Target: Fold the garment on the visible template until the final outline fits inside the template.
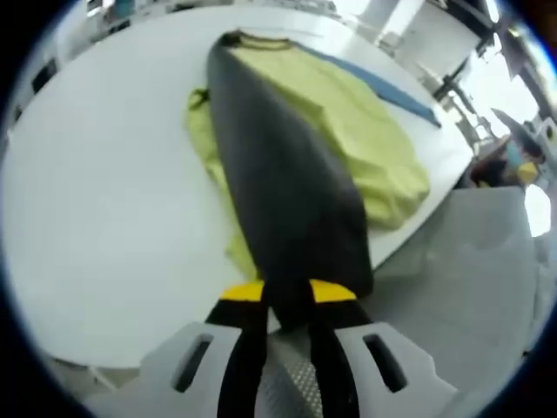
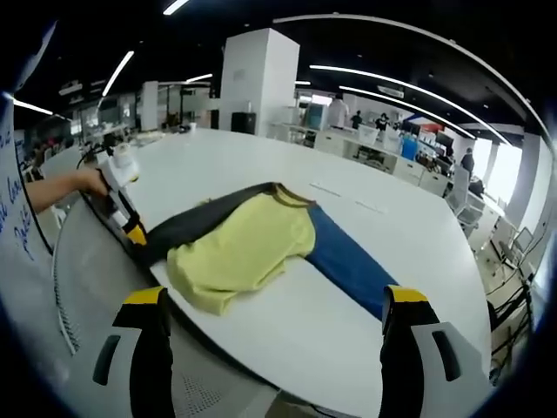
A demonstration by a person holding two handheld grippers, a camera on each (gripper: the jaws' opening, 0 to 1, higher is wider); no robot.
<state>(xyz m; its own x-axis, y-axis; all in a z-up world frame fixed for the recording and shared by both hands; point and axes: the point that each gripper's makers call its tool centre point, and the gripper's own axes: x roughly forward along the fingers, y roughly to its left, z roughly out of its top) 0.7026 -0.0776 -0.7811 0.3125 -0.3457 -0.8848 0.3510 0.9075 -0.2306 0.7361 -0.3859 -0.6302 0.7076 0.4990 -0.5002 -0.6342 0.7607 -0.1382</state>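
Note:
A yellow-green garment [image 1: 357, 131] with a dark grey sleeve [image 1: 278, 174] lies on a white table [image 1: 104, 200]. My left gripper [image 1: 287, 298] is shut on the end of that dark sleeve, near the table's edge. A blue template [image 1: 396, 94] shows from under the far side of the garment. In the right gripper view the garment [image 2: 248, 248] lies partly over the blue template [image 2: 348, 261], and the dark sleeve [image 2: 196, 219] stretches left to the left gripper [image 2: 130, 225], held by a hand [image 2: 74, 183]. My right gripper [image 2: 277, 300] hangs open above the table's near edge, holding nothing.
The white table [image 2: 418, 218] is large and rounded, with bare surface beyond and beside the garment. Grey floor [image 1: 470, 279] lies past its edge. Chairs [image 2: 509, 252] stand at the far right, and a white pillar [image 2: 261, 83], desks and people stand farther back.

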